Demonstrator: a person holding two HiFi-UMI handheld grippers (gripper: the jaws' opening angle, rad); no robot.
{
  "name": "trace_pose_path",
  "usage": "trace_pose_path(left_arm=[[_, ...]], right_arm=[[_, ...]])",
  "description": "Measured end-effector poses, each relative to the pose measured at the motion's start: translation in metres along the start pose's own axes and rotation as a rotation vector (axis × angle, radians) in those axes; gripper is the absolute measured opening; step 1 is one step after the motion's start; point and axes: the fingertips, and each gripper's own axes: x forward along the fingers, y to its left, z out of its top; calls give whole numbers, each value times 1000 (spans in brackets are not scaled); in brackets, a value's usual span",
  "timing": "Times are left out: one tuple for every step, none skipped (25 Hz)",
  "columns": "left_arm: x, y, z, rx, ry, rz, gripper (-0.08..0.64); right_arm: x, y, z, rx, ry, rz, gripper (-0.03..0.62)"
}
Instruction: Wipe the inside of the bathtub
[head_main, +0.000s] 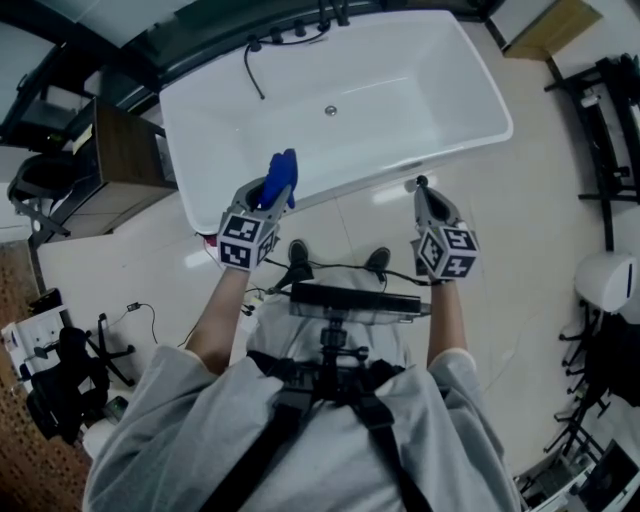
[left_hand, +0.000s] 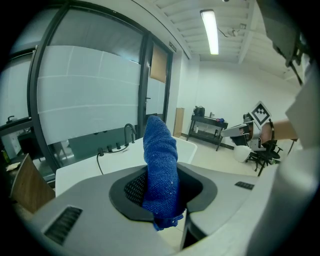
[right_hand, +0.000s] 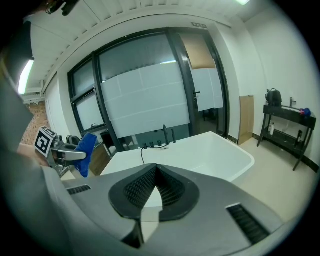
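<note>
1. Left gripper (head_main: 268, 195): jaws clamped on a blue cloth (head_main: 284, 172), which stands up past the jaw tips.
2. Right gripper (head_main: 424, 190): jaws together, nothing between them.
3. Bathtub (head_main: 400, 110): white, just ahead of both grippers; the cloth shows against its near rim.

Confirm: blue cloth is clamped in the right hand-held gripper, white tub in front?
Wrong side. The blue cloth is clamped in the left hand-held gripper, as the left gripper view shows. The right hand-held gripper is shut on nothing. The white tub is in front.
</note>
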Motion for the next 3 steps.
trace_pose_path(left_arm=[[0,-1,0,0,2,0,120],[-1,-1,-1,-1,4,1,120],[-1,-2,-1,-1,5,1,120]], right_arm=[[0,0,-1,-1,3,2,8],[0,-1,-1,-1,5,4,8],[0,-1,-2,-2,7,7,8]])
